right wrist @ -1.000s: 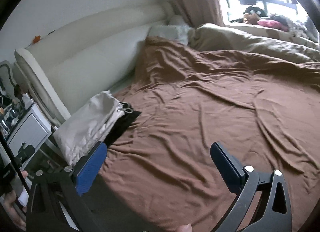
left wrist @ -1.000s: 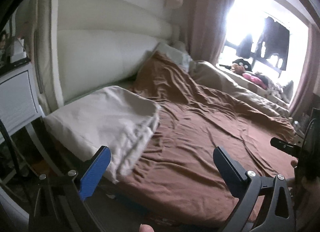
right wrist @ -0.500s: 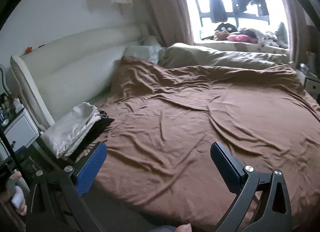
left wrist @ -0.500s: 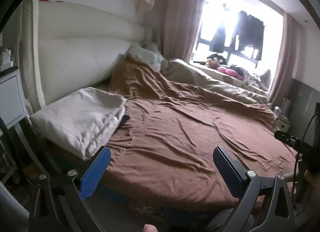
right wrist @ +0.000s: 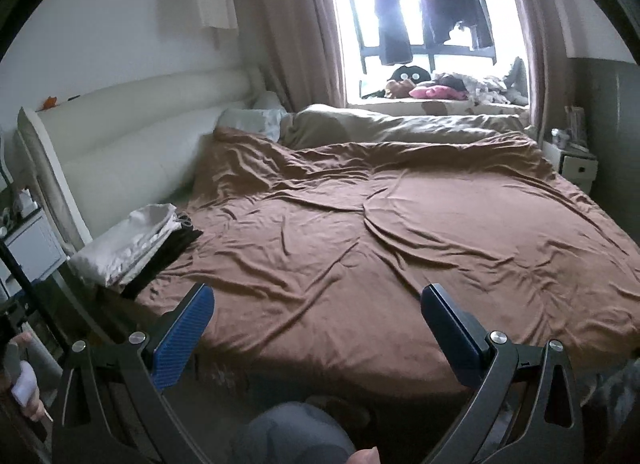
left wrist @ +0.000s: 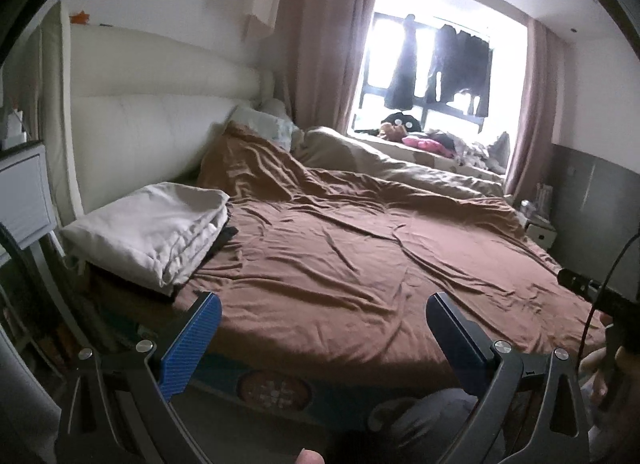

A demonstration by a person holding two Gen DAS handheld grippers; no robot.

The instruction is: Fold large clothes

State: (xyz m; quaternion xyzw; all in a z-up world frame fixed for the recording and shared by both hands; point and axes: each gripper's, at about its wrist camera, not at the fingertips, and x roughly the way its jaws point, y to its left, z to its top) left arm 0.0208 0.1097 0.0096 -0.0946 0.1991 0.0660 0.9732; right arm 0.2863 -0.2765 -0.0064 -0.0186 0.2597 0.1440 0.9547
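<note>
A folded cream garment [left wrist: 152, 229] lies on a dark folded garment [left wrist: 224, 240] at the bed's near left corner; both also show in the right wrist view, the cream one [right wrist: 128, 242] above the dark one [right wrist: 168, 260]. A wrinkled brown sheet [left wrist: 340, 260] covers the bed and shows in the right wrist view too [right wrist: 380, 236]. My left gripper [left wrist: 320, 338] is open and empty, held off the bed's near edge. My right gripper [right wrist: 316, 330] is open and empty, also short of the bed edge.
A cream padded headboard [left wrist: 148, 119] runs along the left. A beige duvet [right wrist: 400, 123] and pillows [right wrist: 252, 119] lie at the far side below a window hung with dark clothes [right wrist: 416, 7]. A white nightstand [left wrist: 24, 191] stands at left, another [right wrist: 576, 167] at far right.
Both grippers have pulled back and away from the bed, so the whole bed and window come into view. The folded stack stays in place. Both stay open.
</note>
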